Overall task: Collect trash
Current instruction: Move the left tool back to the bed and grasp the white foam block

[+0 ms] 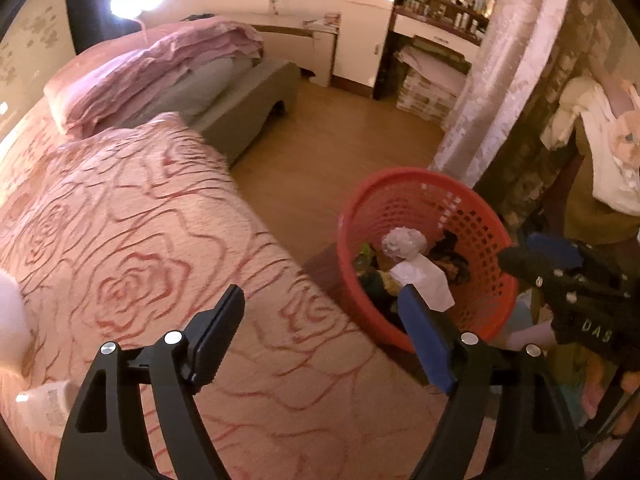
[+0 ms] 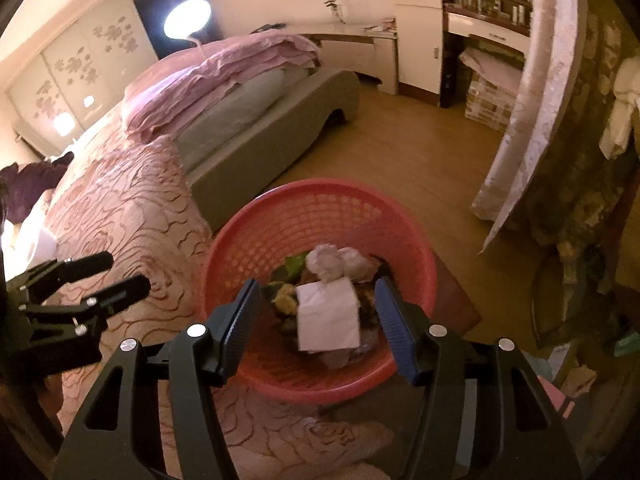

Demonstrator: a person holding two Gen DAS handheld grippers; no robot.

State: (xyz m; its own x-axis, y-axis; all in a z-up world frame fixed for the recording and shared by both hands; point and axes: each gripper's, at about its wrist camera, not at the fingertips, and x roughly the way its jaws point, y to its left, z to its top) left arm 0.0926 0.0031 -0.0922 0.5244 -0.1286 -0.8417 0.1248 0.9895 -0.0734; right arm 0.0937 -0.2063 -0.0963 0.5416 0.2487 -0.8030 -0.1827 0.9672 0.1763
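A red plastic basket (image 2: 320,204) stands on the floor beside the bed and also shows in the left wrist view (image 1: 404,184). It holds a flat white paper (image 2: 328,316), crumpled white tissue (image 2: 332,260) and dark and green scraps. My right gripper (image 2: 316,320) is open and empty, right above the basket, with the white paper seen between its jaws. My left gripper (image 1: 324,336) is open and empty over the bed's corner, left of the basket. The same paper (image 1: 424,280) and tissue (image 1: 402,242) show in the left wrist view.
The bed with a pink rose-pattern cover (image 1: 132,240) fills the left. A white object (image 1: 8,316) and a labelled packet (image 1: 52,404) lie at its left edge. A grey bench (image 2: 272,136), a lace curtain (image 2: 532,92), white cabinets (image 2: 416,40) and wood floor (image 2: 420,160) lie beyond.
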